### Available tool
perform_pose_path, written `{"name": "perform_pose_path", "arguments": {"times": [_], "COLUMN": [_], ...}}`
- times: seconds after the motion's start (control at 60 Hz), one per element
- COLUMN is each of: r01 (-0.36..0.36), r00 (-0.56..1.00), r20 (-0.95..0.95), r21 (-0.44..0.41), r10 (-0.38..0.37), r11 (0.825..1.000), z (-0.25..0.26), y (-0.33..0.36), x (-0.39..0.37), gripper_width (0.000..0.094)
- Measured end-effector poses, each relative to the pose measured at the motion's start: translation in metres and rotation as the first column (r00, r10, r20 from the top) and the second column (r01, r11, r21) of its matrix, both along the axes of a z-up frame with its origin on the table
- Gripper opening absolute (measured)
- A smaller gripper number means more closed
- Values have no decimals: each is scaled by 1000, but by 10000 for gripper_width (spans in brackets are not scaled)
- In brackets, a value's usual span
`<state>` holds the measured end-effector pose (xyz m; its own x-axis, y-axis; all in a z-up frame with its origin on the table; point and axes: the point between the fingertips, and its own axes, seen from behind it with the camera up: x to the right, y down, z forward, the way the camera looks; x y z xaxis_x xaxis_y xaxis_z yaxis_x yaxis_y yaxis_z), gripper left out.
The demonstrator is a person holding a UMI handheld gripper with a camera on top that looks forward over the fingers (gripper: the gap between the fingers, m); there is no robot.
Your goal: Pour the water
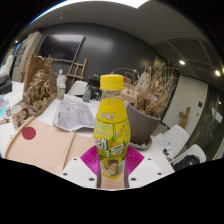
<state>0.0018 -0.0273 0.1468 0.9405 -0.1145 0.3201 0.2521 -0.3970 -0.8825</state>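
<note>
A yellow drink bottle (111, 125) with a yellow cap and a green-and-white label stands upright between my fingers. My gripper (111, 162) is shut on the bottle's lower part, with the magenta pads (90, 160) pressed against its sides. The bottle looks lifted above the table, and its base is hidden between the fingers. A red cup (29, 132) stands on the wooden table (45, 150) off to the left, seen from above.
Crumpled newspaper (72, 115) lies behind the bottle. Dried plants stand in a grey pot (145, 122) to the right and in another bunch (40, 90) at the left. White office chairs (180, 145) are at the right.
</note>
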Motion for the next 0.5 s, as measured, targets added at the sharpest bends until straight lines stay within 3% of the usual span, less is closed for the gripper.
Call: {"name": "perform_pose_path", "arguments": {"times": [0.267, 0.5], "r01": [-64, -205], "r00": [897, 523], "r20": [439, 832], "r21": [4, -86], "r10": [56, 183], "r11": [998, 975], "z": [87, 99], "y": [54, 112], "x": [-114, -251], "gripper_width": [305, 303]}}
